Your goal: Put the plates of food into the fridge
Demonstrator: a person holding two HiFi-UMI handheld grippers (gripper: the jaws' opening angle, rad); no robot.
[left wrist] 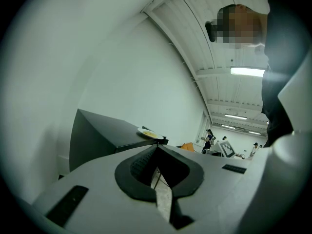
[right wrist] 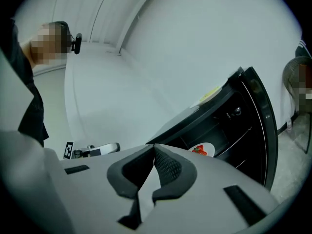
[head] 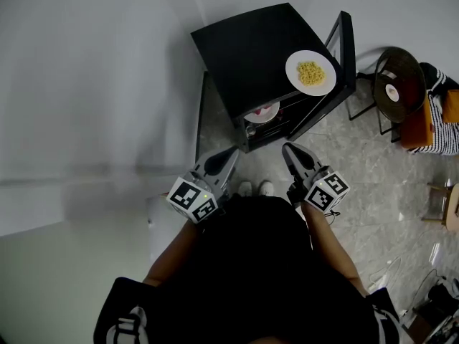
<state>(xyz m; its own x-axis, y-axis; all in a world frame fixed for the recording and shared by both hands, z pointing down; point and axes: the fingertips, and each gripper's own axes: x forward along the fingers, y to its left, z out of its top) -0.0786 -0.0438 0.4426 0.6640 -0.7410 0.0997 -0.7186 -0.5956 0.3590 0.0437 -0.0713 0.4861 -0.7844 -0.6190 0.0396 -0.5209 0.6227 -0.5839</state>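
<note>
Black fridge (head: 251,56) | plate (head: 262,112) inside half hidden under its top

Fridge (head: 251,49) looks matt black, plate (head: 292,67) glossy white, floor (head: 373,192) polished stone.

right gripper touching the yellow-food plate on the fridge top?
Apart. The head view shows the right gripper, shut and empty, in front of the fridge, well clear of the plate of yellow food on its top.

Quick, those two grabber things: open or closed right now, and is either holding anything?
Left gripper: closed, holding nothing.
Right gripper: closed, holding nothing.
</note>
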